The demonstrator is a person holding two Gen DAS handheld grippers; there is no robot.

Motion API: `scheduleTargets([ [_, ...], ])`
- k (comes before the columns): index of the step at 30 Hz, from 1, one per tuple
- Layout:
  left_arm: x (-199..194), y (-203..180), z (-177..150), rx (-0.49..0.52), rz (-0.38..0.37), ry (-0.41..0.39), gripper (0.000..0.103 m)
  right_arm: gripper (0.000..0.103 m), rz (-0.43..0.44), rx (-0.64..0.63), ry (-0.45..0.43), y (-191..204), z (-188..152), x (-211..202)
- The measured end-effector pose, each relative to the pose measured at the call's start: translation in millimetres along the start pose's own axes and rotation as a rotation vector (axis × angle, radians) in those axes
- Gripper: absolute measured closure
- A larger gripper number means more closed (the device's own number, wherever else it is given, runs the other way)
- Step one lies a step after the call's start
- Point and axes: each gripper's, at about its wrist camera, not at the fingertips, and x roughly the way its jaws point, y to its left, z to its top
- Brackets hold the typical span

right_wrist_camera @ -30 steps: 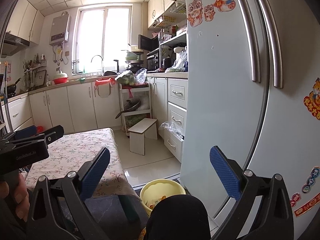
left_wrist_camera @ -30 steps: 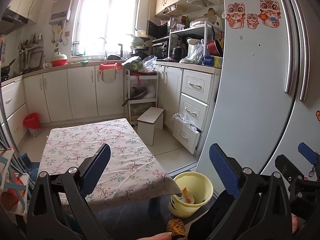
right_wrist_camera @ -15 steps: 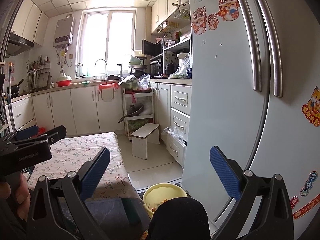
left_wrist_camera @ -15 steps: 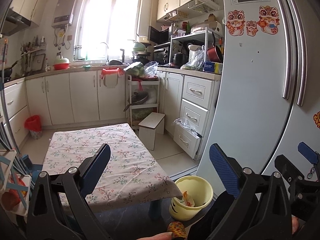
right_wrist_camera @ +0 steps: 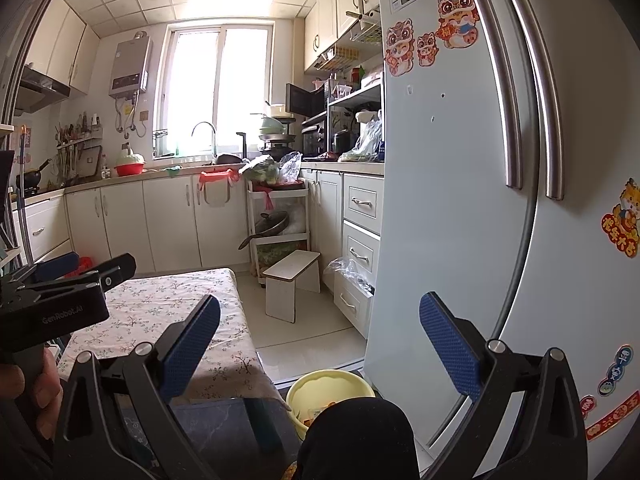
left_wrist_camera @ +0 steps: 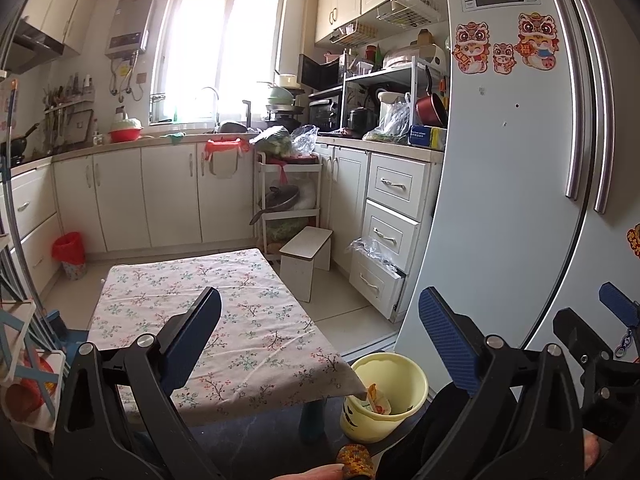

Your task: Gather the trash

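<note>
A pale yellow bin [left_wrist_camera: 388,394] stands on the floor between the low table and the fridge, with a few scraps of trash [left_wrist_camera: 376,398] inside. From the right wrist view the same bin [right_wrist_camera: 324,386] shows partly behind a dark knee. My left gripper [left_wrist_camera: 320,328] hangs open above the table's near end, nothing between its blue pads. My right gripper [right_wrist_camera: 320,332] is also open and holds nothing, well above the bin. The left gripper's body [right_wrist_camera: 56,300] shows at the left of the right wrist view.
The low table [left_wrist_camera: 224,320] carries a floral cloth. A large fridge [left_wrist_camera: 520,200] fills the right side. A white stool [left_wrist_camera: 306,256], a drawer unit [left_wrist_camera: 392,232] and a rack cart [left_wrist_camera: 288,200] line the floor behind. A red bin [left_wrist_camera: 70,254] sits far left.
Both grippers have risen and tilted upward a little, so the table and yellow bin sit lower in view. Both stay open with nothing held.
</note>
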Motion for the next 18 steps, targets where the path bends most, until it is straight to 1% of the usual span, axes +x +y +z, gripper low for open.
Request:
scheduleTargets([
  [18, -3.5, -0.6, 2.8, 0.006, 0.016, -0.009, 0.008, 0.007, 0.007, -0.005, 0.000, 2.2, 0.7, 0.5],
])
